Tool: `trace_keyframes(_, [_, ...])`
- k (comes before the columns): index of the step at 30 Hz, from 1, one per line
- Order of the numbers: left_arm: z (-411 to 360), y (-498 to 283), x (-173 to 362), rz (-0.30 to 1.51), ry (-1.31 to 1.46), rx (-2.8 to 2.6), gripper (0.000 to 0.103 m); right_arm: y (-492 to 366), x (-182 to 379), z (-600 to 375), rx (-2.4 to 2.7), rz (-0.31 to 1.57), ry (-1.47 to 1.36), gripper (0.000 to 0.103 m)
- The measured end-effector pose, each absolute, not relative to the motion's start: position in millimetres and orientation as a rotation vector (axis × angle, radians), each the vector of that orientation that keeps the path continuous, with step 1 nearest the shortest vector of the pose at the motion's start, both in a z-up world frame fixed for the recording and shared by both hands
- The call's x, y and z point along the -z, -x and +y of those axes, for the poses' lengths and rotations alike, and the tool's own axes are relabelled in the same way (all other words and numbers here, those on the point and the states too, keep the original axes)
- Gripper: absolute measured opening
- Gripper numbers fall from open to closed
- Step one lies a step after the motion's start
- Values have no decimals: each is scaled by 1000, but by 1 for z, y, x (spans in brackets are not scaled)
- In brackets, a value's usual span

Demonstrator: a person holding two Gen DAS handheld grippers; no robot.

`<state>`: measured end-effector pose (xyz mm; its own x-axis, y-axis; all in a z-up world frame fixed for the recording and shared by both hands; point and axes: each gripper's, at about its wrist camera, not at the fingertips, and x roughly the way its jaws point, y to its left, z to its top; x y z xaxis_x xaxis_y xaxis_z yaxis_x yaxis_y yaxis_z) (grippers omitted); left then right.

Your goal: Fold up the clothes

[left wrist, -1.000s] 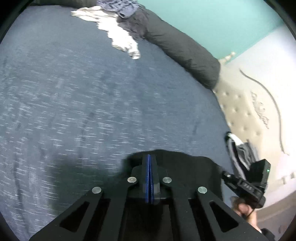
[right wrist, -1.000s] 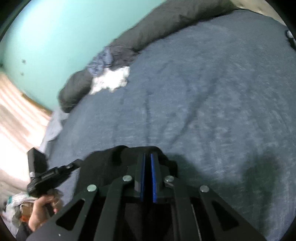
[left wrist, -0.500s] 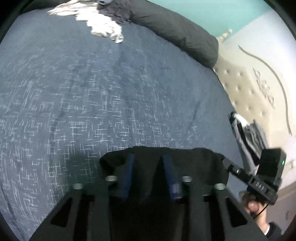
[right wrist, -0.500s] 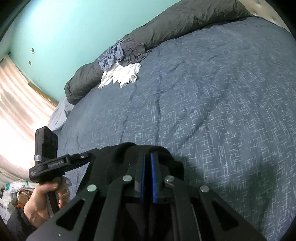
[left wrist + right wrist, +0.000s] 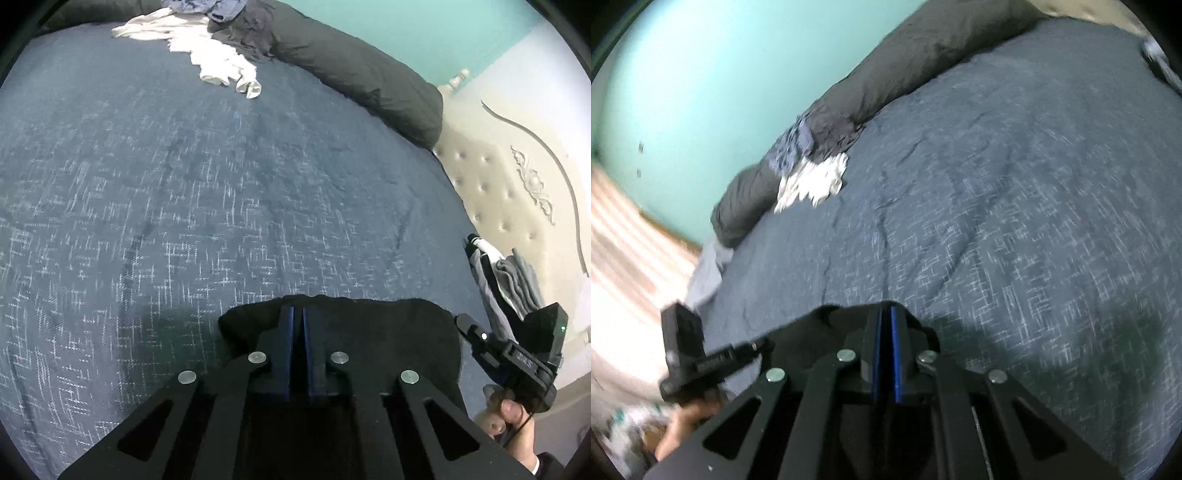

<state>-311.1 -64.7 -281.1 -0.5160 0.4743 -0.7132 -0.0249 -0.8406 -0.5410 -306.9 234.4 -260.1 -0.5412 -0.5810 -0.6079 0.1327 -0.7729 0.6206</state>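
A black garment (image 5: 388,332) lies bunched at the near edge of the bed, also seen in the right wrist view (image 5: 809,328). My left gripper (image 5: 298,313) sits over its far left edge, jaws closing to a thin slit with the cloth pinched between the blue pads. My right gripper (image 5: 884,309) is shut on the garment's far right edge. Each gripper shows in the other's view, held by a hand: the right gripper (image 5: 466,322) at the cloth's right corner, the left gripper (image 5: 757,346) at its left corner. The near part of the cloth is hidden under the gripper bodies.
A blue flecked bedcover (image 5: 184,184) stretches ahead. At its far side lie a pile of white and dark clothes (image 5: 221,62) and a rolled dark grey duvet (image 5: 362,74). A tufted headboard (image 5: 491,184) and folded grey clothes (image 5: 513,280) are on the right.
The left jaws were shut, stood apart over the cloth half a second ago, and are together again. The right gripper stayed shut and rolled a little; both views shifted slightly.
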Motion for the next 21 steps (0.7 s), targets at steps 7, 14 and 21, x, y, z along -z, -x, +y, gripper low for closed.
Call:
trace_keyframes(7, [-61,305,278,-664,1322,-2412,5,334,260,250,2218,-763,-1254,6])
trace_keyframes(14, [-58,310,279,-641,1320,-2418,6,368,253,208,2110,-592,-1411,56])
trace_keyframes(21, [-57,307,280,-606,1320,-2436,6,371,272,168,2045,-463,-1559,18])
